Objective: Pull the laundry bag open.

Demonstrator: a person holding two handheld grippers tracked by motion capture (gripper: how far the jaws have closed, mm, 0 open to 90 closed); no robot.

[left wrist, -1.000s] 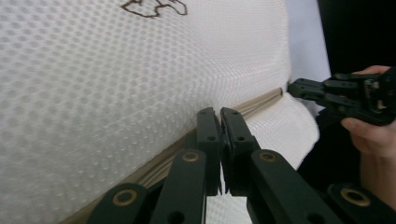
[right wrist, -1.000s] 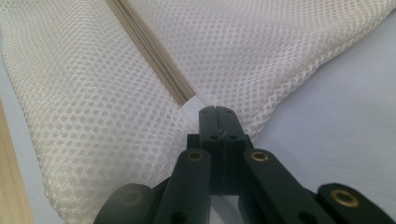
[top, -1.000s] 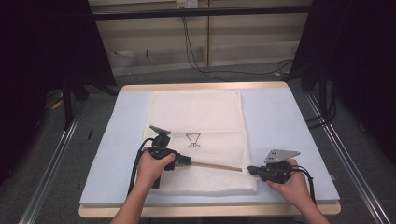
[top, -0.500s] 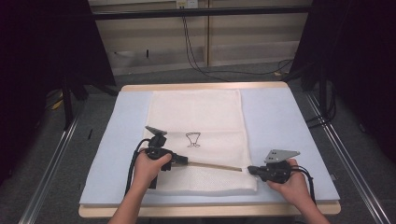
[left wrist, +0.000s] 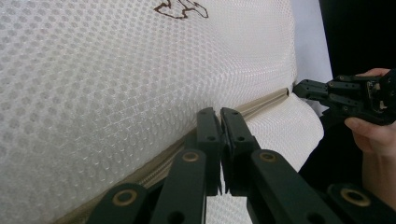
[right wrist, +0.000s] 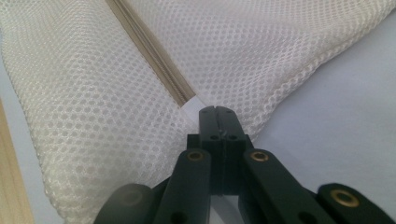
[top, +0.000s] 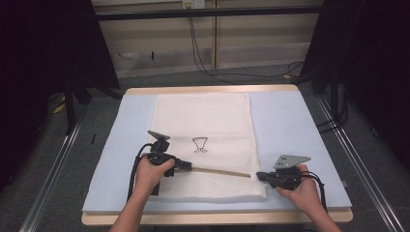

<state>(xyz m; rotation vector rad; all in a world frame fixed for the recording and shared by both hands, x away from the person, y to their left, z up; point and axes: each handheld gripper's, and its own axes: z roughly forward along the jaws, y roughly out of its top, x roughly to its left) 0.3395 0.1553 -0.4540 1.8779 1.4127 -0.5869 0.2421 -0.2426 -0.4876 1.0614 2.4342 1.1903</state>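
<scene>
A: Table (top: 309, 125) under a pale blue mat (top: 285, 130), white mesh bag (top: 203, 121) flat in the middle, printed mark up. Zipper (top: 220, 171) running across near the front edge.

B: Tongs?

A: Left gripper (left wrist: 218, 114) clamped on the zipper line, probably on the pull. Right gripper (right wrist: 215, 110) pinched shut on the bag's end tab beside the zipper.

B: Progress?

A: Looks partway. Open behind the left gripper or closed, hard to tell. Remaining stretch toward the right gripper left to run.
</scene>
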